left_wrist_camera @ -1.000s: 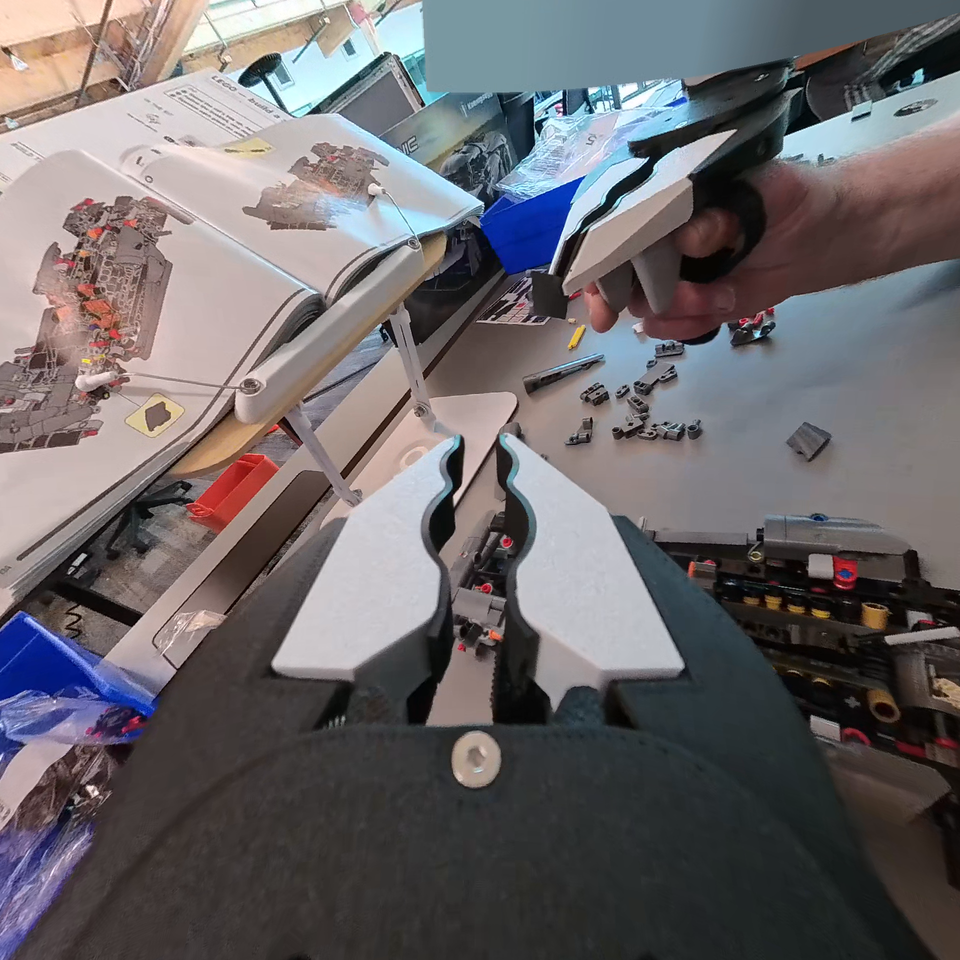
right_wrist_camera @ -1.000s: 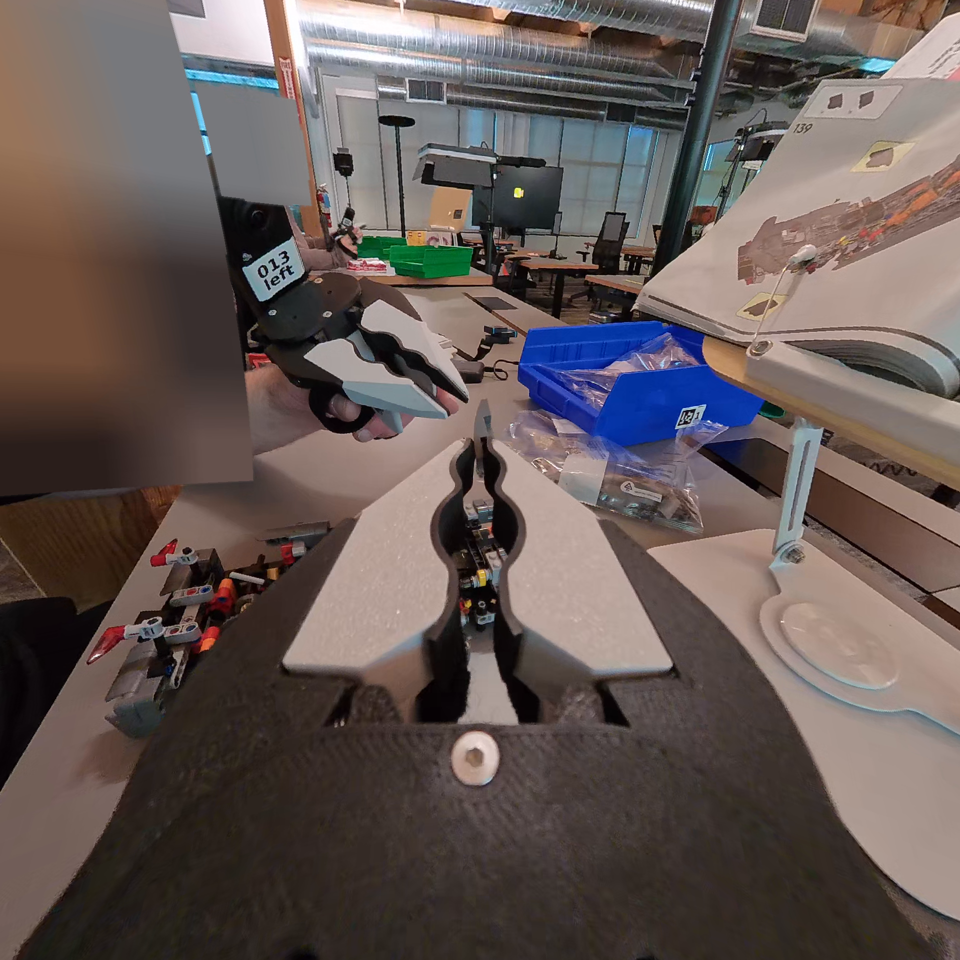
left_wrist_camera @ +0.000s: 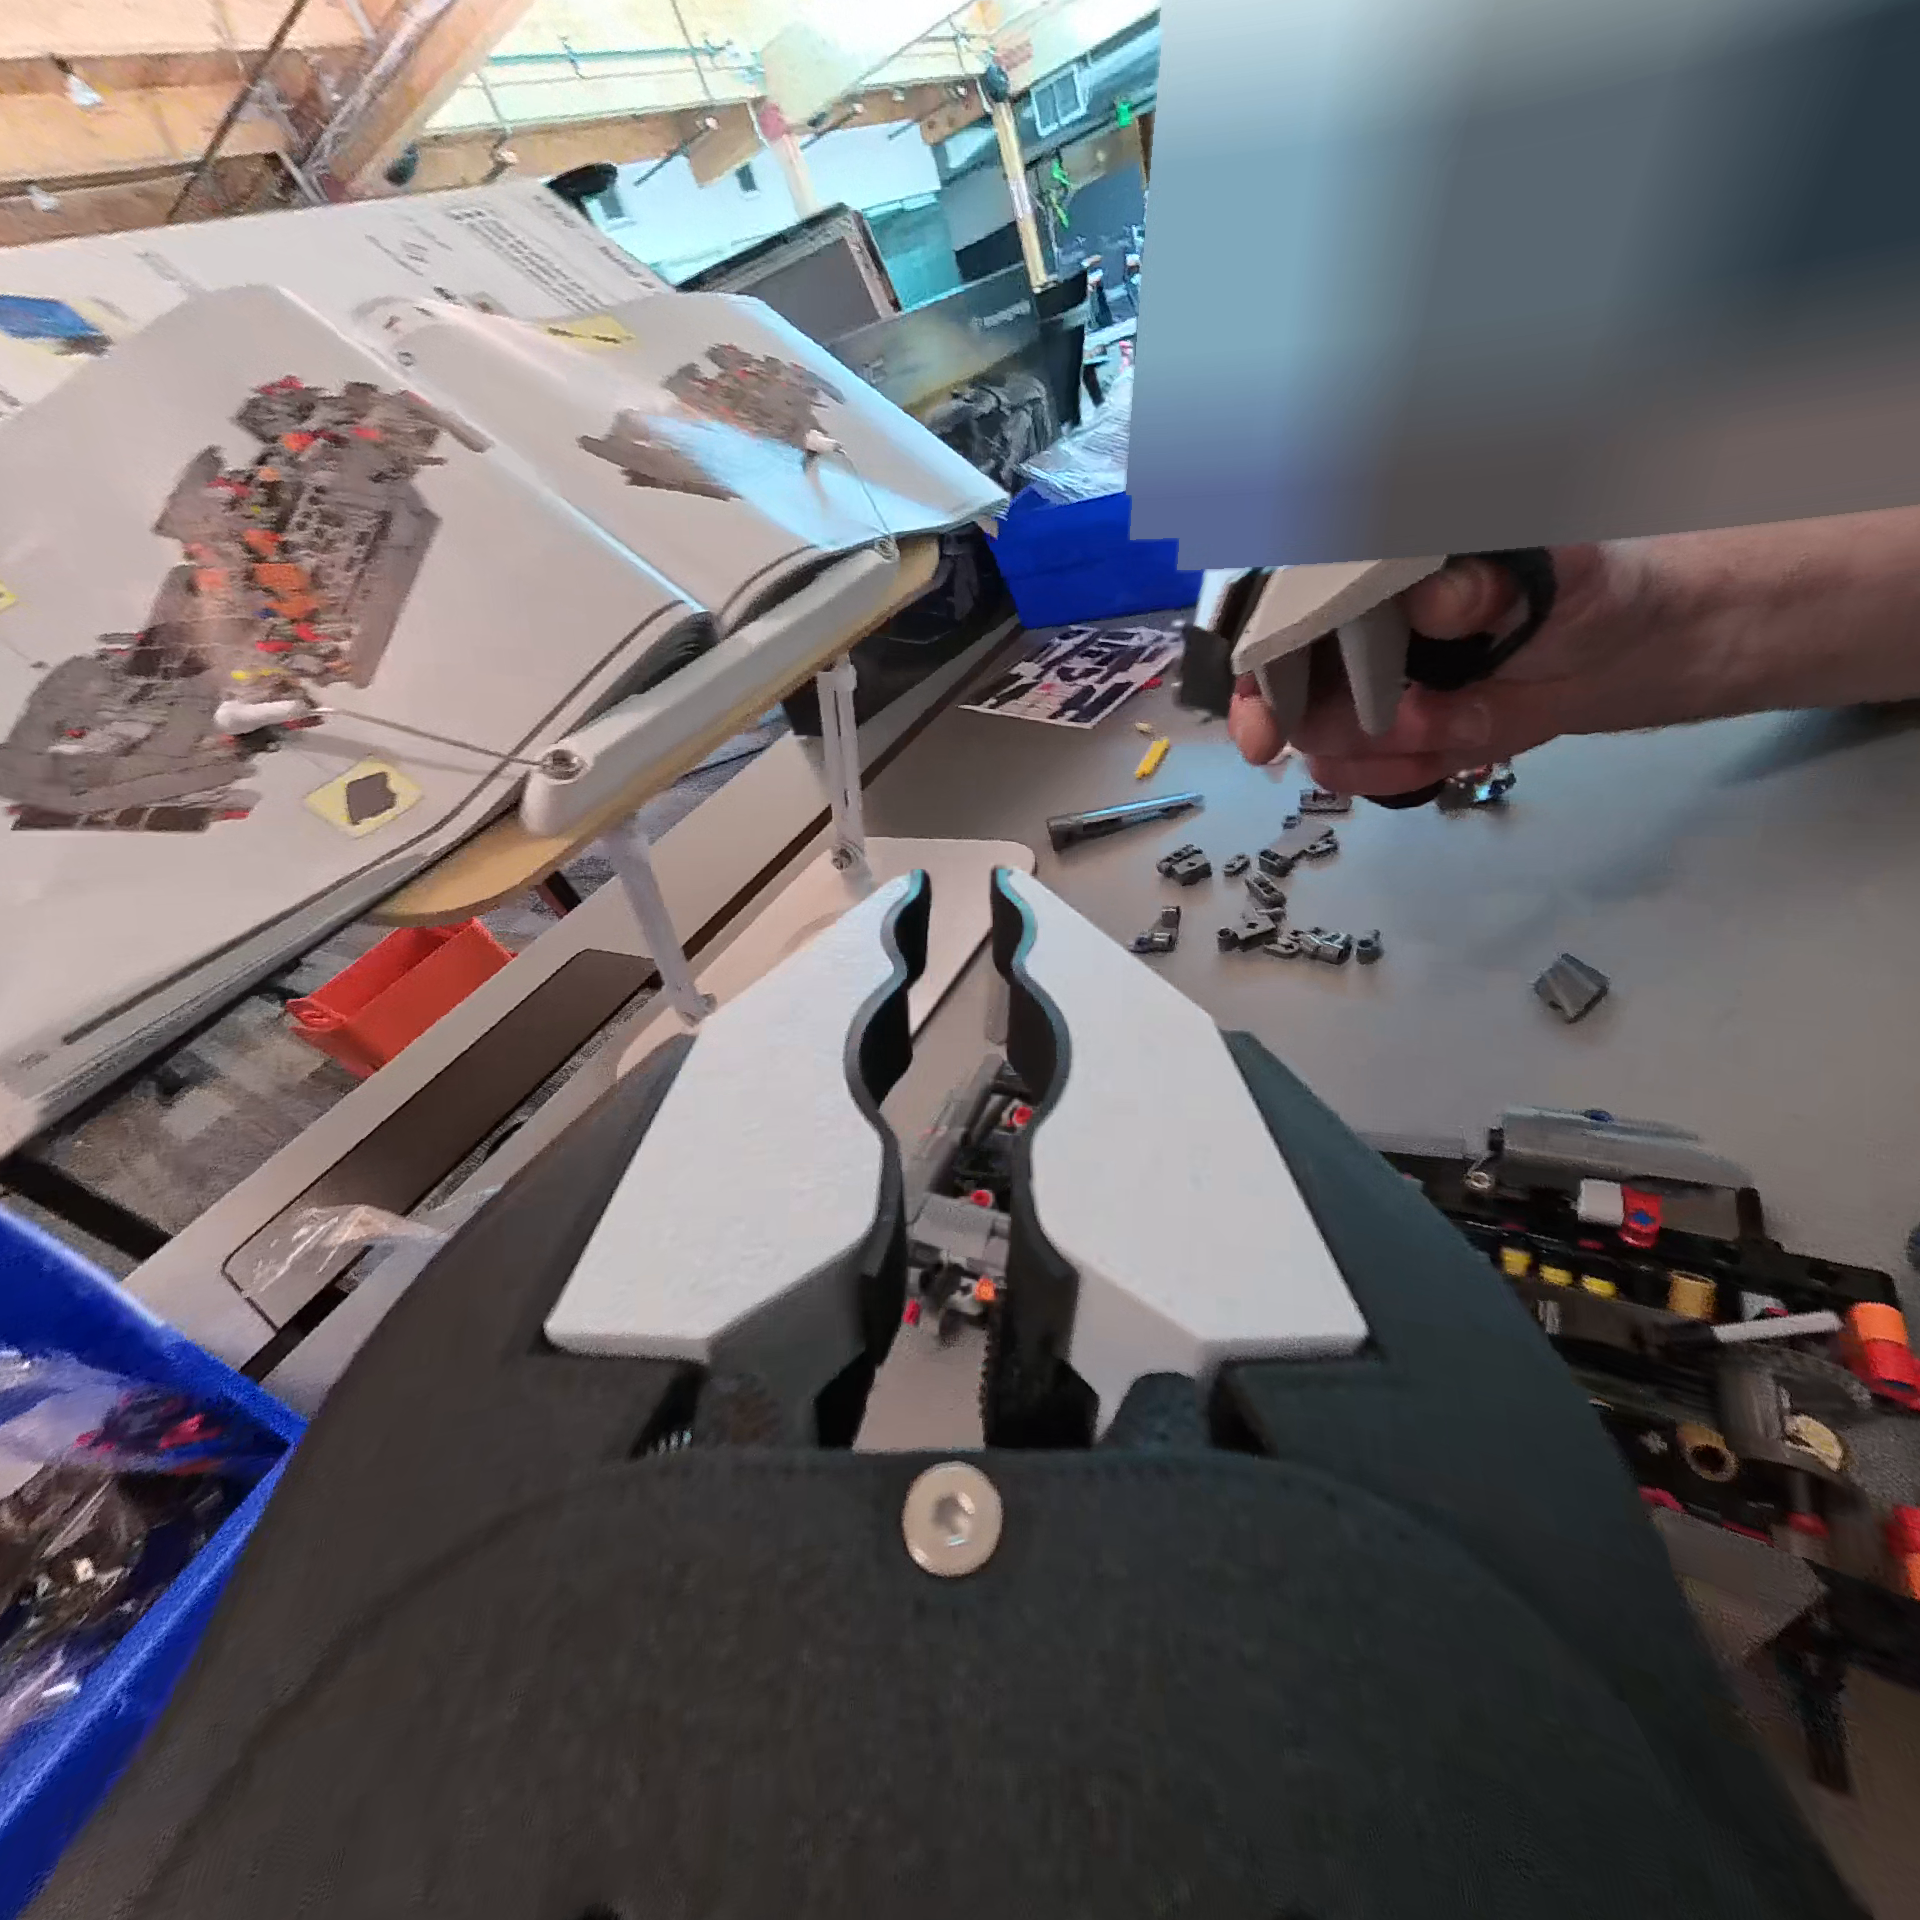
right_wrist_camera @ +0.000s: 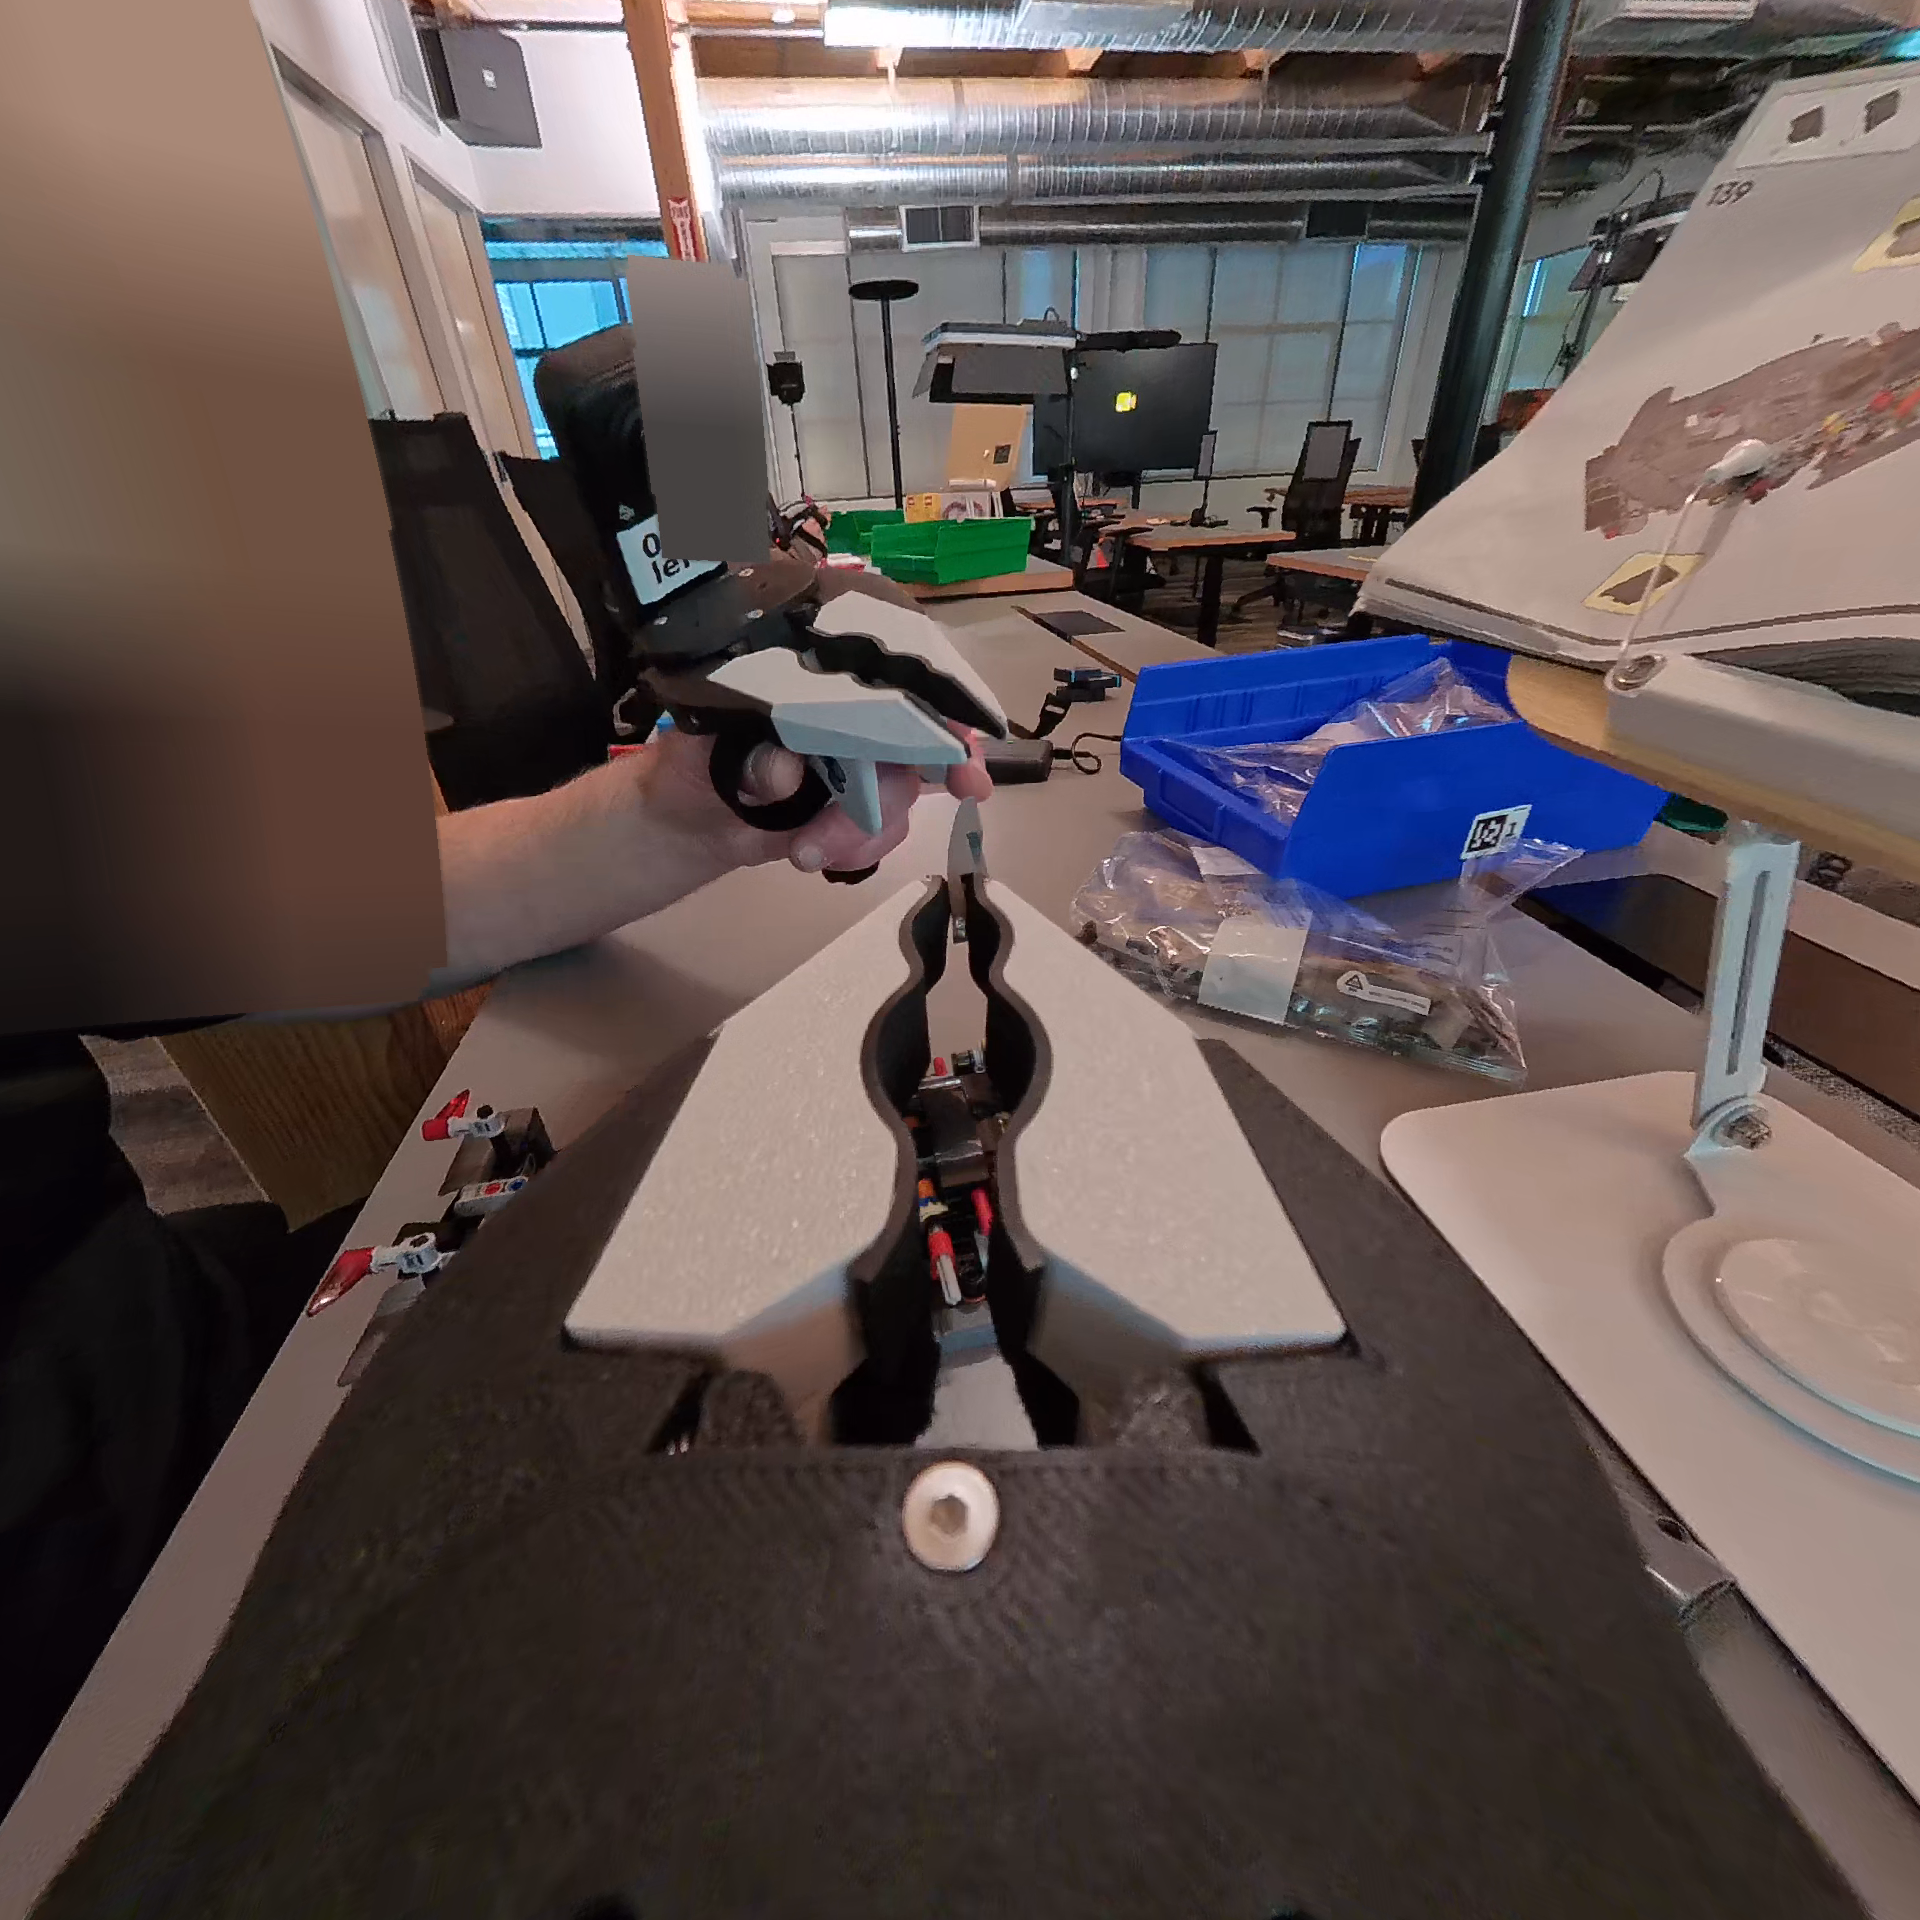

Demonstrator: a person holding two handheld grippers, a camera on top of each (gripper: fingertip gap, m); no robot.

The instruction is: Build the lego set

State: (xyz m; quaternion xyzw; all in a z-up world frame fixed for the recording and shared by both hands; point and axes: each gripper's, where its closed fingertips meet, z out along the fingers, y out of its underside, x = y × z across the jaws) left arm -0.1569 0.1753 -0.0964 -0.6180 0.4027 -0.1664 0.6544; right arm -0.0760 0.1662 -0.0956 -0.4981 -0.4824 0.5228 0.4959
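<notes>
The grey counter (right_wrist_camera: 1039,665) is busy: a big open instruction book (left_wrist_camera: 416,582) leans on its white stand at the far edge, with a blue bin (right_wrist_camera: 1382,769) of bagged parts beside it. A half-built brick model (left_wrist_camera: 1621,1309) lies close under both tools, and loose dark pieces (left_wrist_camera: 1268,914) are scattered further out. The left claw (left_wrist_camera: 956,883) hangs over the stand's base with its tips slightly spread and nothing between them (the model merely shows below the gap). The right claw (right_wrist_camera: 961,883) is pressed together on a small thin grey piece (right_wrist_camera: 966,831), which sticks up past the tips, just below the left-hand fingers. Handling this well, I'd judge, means firm pressure on that sliver, since so little is gripped, and checking its orientation against the book's page.
</notes>
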